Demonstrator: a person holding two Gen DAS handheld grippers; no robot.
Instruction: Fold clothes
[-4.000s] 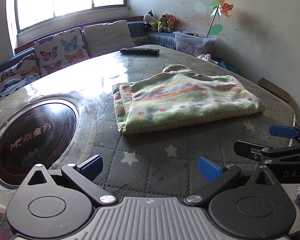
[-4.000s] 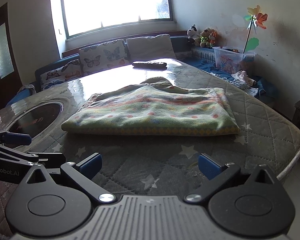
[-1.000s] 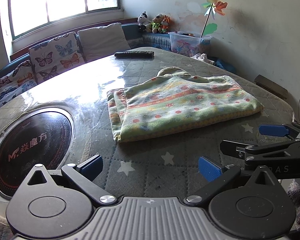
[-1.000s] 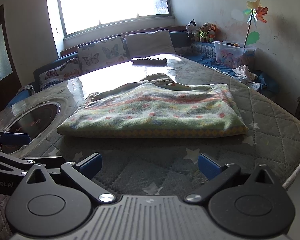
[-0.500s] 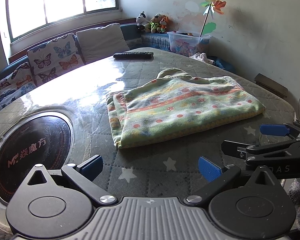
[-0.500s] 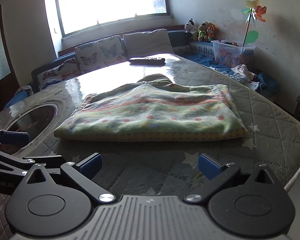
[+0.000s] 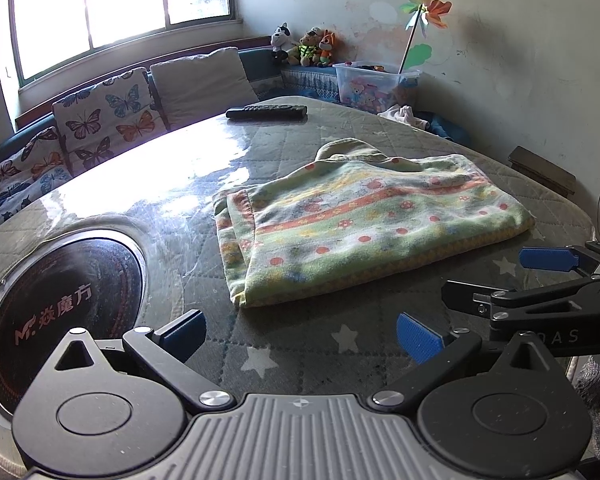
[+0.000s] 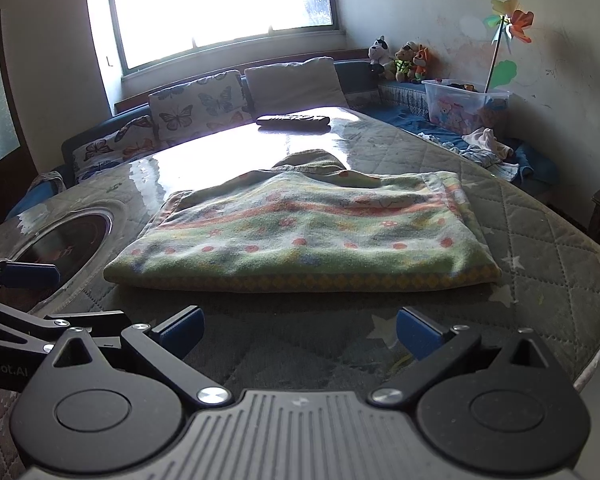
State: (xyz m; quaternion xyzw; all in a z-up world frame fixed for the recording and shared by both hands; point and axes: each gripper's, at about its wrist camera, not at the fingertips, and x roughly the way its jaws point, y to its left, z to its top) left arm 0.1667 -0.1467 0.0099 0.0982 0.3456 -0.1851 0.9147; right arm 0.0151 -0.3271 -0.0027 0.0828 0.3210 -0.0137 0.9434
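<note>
The soft, green floral-striped fleece garment [image 8: 300, 236] lies folded flat at 12 o'clock on the quilted, glass-topped table [image 8: 540, 248]. The left gripper [image 7: 300, 330] and right gripper [image 8: 298, 328] hover short of it, jaws apart and empty. Light and limp, it looks best pinched at its near corners.

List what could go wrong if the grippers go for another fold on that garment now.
The folded garment is thick with stacked layers; an open gripper might pinch only the top one and undo the fold. The table cover looks glossy, so the bundle may slide when pulled. A wide sweep could hit the remote control.
</note>
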